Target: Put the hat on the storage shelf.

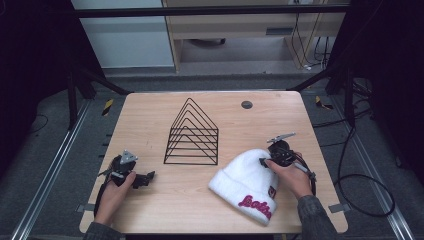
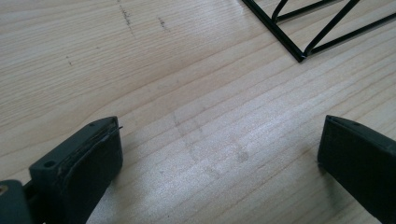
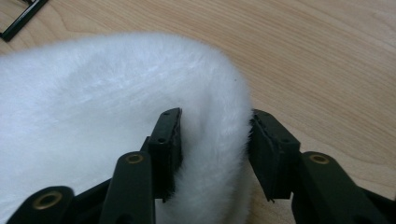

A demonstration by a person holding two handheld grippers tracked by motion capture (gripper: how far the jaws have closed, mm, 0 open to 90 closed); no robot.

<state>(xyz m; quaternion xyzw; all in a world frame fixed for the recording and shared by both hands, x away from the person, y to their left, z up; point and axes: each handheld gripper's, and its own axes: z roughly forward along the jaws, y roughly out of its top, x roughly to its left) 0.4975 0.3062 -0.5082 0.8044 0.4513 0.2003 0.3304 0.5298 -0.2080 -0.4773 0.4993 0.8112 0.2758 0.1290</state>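
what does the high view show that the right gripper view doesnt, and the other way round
High view alone: the pink lettering on the hat's cuff, the whole wire rack, and the left claw resting open on the table. Right gripper view alone: a fold of the white hat pinched between the right claw's jaws. Both share the hat, the wooden tabletop and part of the rack.

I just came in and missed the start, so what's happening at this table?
A person is working with a gripper in each hand. The right gripper is pinching a fold at the top end of a white hat, which lies on the wooden table. The left gripper rests open over bare wood, holding nothing. A black wire rack stands untouched in the middle of the table.
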